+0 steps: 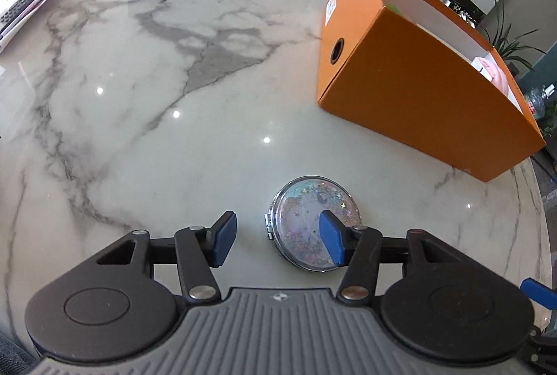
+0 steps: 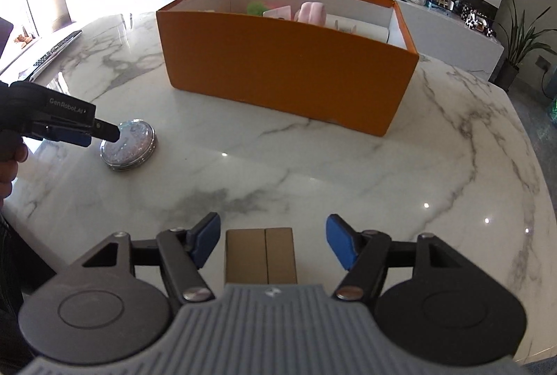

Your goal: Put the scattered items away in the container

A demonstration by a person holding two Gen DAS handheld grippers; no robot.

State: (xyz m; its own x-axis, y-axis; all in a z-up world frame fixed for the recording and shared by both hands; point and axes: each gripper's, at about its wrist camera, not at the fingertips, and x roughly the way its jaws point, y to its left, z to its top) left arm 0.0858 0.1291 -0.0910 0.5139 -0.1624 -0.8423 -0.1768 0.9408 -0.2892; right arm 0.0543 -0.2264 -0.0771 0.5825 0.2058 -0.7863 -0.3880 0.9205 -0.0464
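Both tools wide, nothing gripped. Left tool (image 1: 278,237) over round glitter-filled clear compact (image 1: 308,223) lying flat on white marble counter (image 1: 156,96) — off-centre, one pad above the lid; shift across to straddle the rim before closing. Right tool (image 2: 273,242) brackets small tan cardboard box (image 2: 261,255) — lower, then close. Orange cardboard container (image 2: 285,69) just beyond.

White marble worktop (image 2: 313,166) — on it an orange box (image 2: 285,76), glitter compact mirror (image 2: 132,149), small cardboard box (image 2: 261,256), keyboard (image 2: 55,53).
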